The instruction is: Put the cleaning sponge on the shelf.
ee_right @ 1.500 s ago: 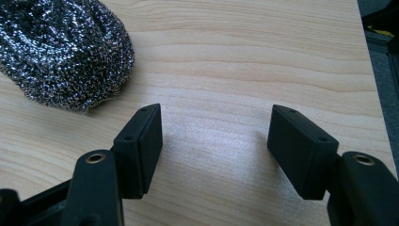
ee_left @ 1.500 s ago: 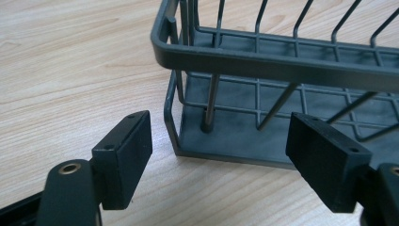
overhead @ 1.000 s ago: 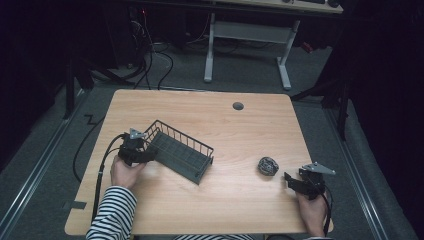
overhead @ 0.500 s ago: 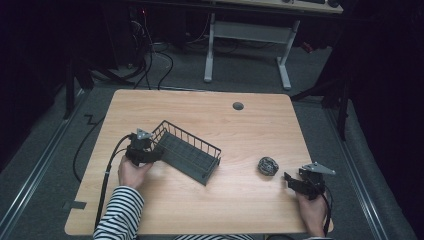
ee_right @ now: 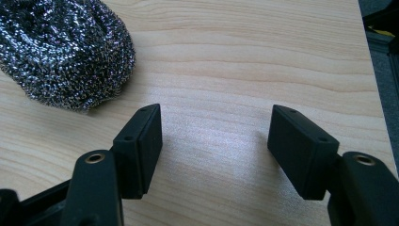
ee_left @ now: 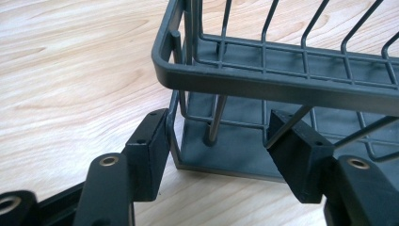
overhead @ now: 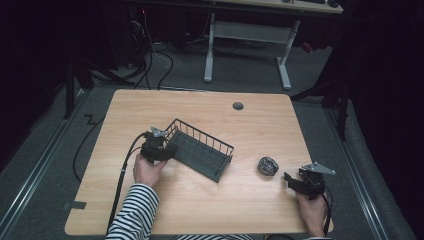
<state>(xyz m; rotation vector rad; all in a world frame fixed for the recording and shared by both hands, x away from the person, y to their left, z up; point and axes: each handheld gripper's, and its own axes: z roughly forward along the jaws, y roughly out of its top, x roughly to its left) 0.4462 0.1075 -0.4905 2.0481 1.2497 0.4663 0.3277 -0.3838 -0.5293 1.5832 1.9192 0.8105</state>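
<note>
The left gripper (ee_left: 214, 141) sits wide at the near corner of the dark wire basket (overhead: 200, 149), jaws straddling its end wall — one outside, one inside. To grip well, I'd close squarely on the wall below the rim. The right gripper (ee_right: 214, 141) rests spread and empty beside the steel-wool scourer (ee_right: 63, 52).

Dim room; grey carpet floor (overhead: 250, 75); second desk's white legs (overhead: 210, 50) behind; cables (overhead: 150, 60) on floor.
</note>
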